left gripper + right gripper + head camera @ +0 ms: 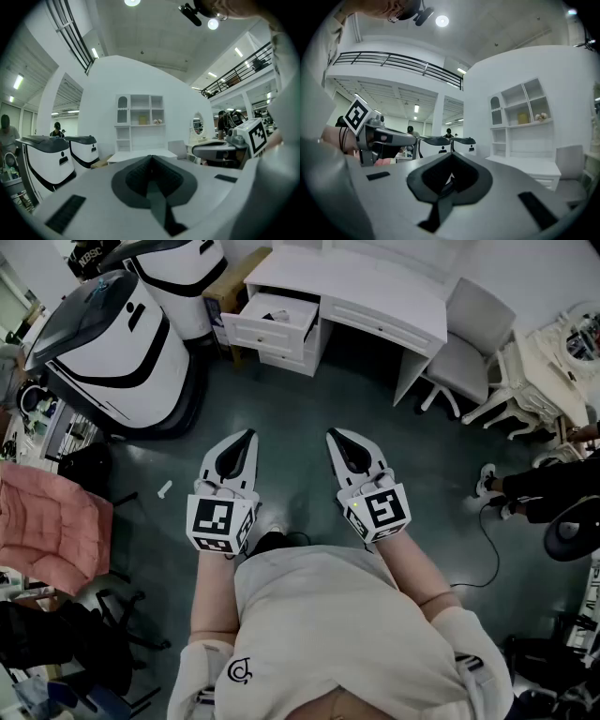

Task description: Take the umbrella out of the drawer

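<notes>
Dark grey-green floor [300, 409] runs up to a white desk [375, 292] whose drawer [272, 326] stands pulled open, well ahead of both grippers; whether the umbrella lies inside cannot be told. Side by side and level, left gripper [247, 438] and right gripper [335, 437] have jaws pressed together, empty

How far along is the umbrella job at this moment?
Done: the drawer of the white desk stands open, with a small dark item inside, too small to identify. In hand: nothing; the left gripper and right gripper are both shut and empty, held well short of the desk. Left: approach, grasp the umbrella, lift it out.
</notes>
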The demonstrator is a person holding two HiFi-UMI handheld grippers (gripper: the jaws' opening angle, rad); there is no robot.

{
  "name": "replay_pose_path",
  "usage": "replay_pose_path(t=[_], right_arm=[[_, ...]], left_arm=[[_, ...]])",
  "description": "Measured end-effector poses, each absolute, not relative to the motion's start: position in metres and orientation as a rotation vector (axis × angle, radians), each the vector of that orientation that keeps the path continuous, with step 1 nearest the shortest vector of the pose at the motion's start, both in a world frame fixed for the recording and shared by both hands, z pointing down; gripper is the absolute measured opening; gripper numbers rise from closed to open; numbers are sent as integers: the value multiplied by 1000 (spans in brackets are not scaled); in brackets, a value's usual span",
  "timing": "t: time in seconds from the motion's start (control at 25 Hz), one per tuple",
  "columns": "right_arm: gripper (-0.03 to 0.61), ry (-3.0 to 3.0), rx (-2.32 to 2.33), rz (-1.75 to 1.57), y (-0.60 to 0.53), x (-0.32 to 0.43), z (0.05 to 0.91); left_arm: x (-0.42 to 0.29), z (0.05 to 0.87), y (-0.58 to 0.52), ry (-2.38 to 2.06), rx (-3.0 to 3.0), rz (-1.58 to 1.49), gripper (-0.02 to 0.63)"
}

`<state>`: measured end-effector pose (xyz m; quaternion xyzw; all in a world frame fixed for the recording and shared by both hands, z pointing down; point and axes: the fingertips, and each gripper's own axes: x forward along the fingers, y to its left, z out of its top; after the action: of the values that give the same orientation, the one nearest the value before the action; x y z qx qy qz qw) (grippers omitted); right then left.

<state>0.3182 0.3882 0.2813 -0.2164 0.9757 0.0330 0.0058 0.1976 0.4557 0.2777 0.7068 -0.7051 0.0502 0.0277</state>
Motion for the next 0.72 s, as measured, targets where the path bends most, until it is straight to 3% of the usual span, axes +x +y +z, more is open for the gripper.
replay_pose_path(t=[0.72], right_arm=[[6, 3020, -741, -2, 378, 271, 287]], left_arm=[[150, 279, 440, -2114, 2257, 151, 12]])
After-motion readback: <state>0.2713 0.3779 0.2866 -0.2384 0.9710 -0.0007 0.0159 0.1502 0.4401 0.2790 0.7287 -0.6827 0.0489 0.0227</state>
